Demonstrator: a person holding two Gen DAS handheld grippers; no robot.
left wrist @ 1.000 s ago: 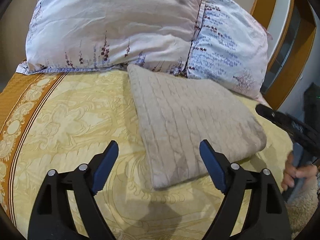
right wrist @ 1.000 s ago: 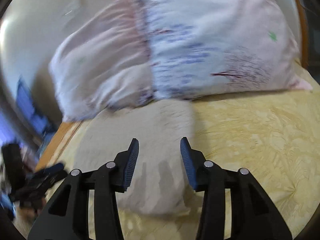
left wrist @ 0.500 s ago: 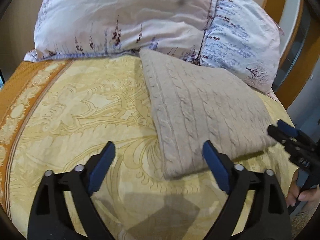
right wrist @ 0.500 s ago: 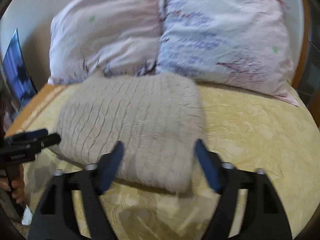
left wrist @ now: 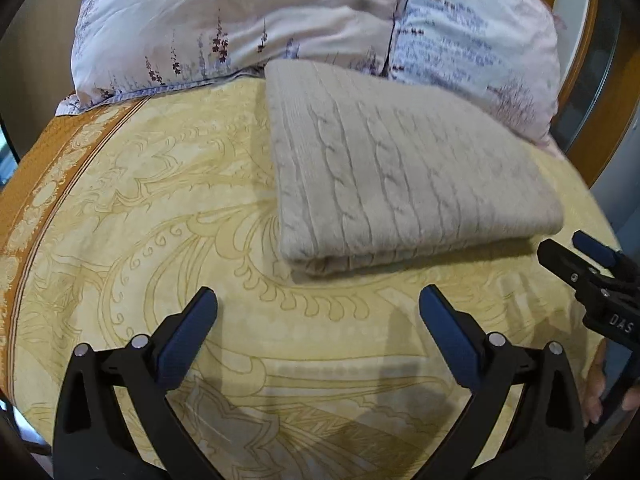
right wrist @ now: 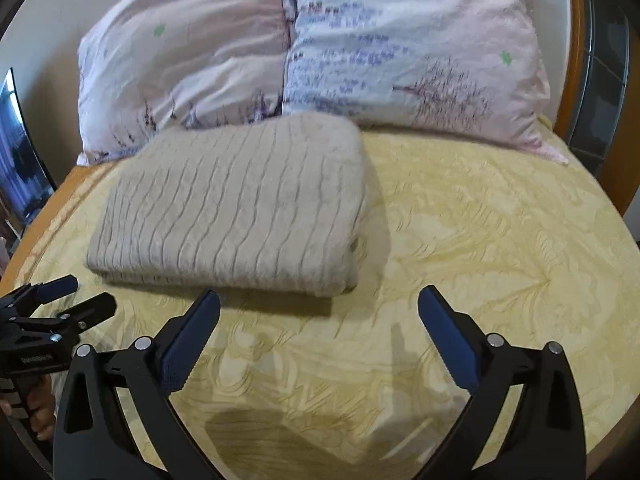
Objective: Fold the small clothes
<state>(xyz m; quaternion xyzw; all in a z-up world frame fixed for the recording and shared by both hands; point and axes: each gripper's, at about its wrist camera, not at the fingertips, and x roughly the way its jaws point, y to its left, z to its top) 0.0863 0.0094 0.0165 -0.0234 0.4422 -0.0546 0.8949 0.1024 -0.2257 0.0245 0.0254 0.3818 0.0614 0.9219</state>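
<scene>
A beige cable-knit sweater (left wrist: 400,184) lies folded into a flat rectangle on the yellow patterned bedspread (left wrist: 160,220), its far edge against the pillows. It also shows in the right wrist view (right wrist: 240,204). My left gripper (left wrist: 318,312) is open and empty, a little short of the sweater's near edge. My right gripper (right wrist: 319,312) is open and empty, also just short of the sweater's near edge. Each gripper shows in the other's view: the right one (left wrist: 588,260) at the right edge, the left one (right wrist: 52,300) at the left edge.
Two floral pillows (right wrist: 320,48) stand against the head of the bed. A wooden headboard (left wrist: 588,92) rises at the right. An orange border (left wrist: 40,168) runs along the bedspread's left side. A dark screen (right wrist: 20,152) stands at far left.
Both grippers have pulled back from the folded sweater toward the near side of the bed. The right gripper's jaws have opened wider. The sweater has stayed in place.
</scene>
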